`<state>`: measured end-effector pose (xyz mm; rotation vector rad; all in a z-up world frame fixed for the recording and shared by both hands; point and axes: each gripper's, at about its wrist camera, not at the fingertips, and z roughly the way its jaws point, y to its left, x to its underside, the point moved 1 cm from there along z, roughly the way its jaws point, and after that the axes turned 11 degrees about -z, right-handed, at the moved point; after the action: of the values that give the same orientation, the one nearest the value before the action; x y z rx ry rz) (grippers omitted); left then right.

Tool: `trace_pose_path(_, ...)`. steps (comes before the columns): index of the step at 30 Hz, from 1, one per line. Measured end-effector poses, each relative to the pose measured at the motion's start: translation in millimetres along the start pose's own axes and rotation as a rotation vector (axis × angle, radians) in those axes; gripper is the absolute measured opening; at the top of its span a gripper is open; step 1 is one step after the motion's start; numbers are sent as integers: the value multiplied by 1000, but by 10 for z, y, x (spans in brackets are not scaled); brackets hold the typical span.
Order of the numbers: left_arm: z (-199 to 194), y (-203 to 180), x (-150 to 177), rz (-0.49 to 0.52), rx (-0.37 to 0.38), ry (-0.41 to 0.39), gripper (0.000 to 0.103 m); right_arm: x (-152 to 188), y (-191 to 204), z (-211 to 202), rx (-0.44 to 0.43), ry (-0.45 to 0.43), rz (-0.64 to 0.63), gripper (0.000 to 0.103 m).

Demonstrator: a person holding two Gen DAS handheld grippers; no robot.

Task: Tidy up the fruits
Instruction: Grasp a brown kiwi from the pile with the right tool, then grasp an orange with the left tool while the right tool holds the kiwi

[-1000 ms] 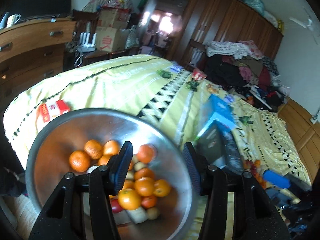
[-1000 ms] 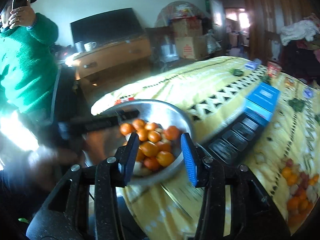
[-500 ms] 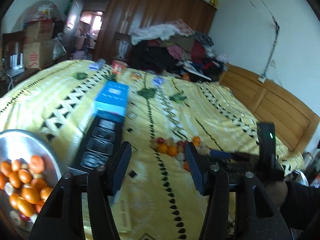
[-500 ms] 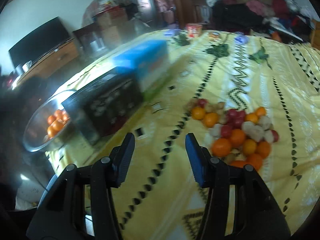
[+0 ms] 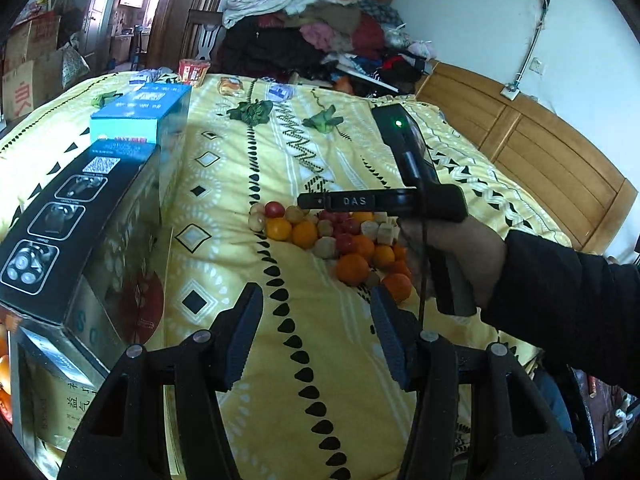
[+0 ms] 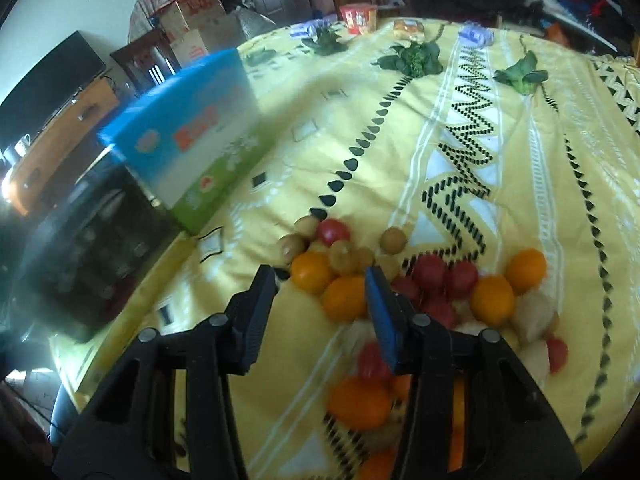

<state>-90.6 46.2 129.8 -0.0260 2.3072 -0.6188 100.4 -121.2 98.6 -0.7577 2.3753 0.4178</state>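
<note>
A pile of oranges, red cherry tomatoes and small pale fruits (image 5: 340, 240) lies on the yellow patterned bedspread (image 5: 320, 360). My left gripper (image 5: 316, 312) hangs open over bare bedspread short of the pile, nothing between its fingers. In the left wrist view a hand (image 5: 452, 248) holds my right gripper (image 5: 310, 201) just above the pile's far side. In the right wrist view that gripper (image 6: 320, 284) points down at the fruit (image 6: 440, 292). Its jaws are closing with an orange (image 6: 345, 298) showing in the gap, and the pads do not press on it.
A black box (image 5: 72, 216) and a blue box (image 5: 140, 116) lie in a row left of the pile. Leafy greens (image 5: 250, 112) and small packets are scattered further up the bed. Heaped clothes (image 5: 320, 20) and a wooden headboard (image 5: 540, 152) stand beyond.
Both views have swung away from the metal bowl of oranges to the fruit pile on the bed. The right gripper has dropped close over the pile, and the left has come nearer to it.
</note>
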Motion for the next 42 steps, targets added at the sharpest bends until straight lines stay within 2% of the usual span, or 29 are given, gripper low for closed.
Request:
trace_pose_path(4, 150, 51, 39, -11, -6, 26, 57, -47, -23, 258, -3, 35, -28, 46)
trace_pose_path(16, 470, 137, -24, -54, 7, 52, 57, -20, -131, 521, 2, 92, -12, 26)
trace_pose_path(19, 608, 219, -93, -94, -10, 43, 57, -26, -141, 351, 26, 37, -3, 26)
trace_pose_path(24, 1023, 290, -278, -151, -20, 44, 56, 60, -177, -367, 5, -123, 58, 26)
trace_pose_path(27, 1345, 279, -389, -160, -24, 60, 56, 203, -190, -692, -6, -172, 93, 26)
trace_pose_path(28, 1452, 288, -425, -171, -27, 69, 56, 229, -196, -741, -7, -180, 101, 26)
trace_pose_path(31, 1783, 295, -477, -147, -102, 117, 55, 365, -250, -900, -8, -197, 129, 26)
trace_pose_path(34, 1968, 315, -453, -123, -149, 153, 52, 444, -330, -957, -7, -205, 155, 26)
trace_pose_path(42, 2135, 362, -455, -118, -178, 143, 52, 577, -524, -974, -14, -223, 213, 26)
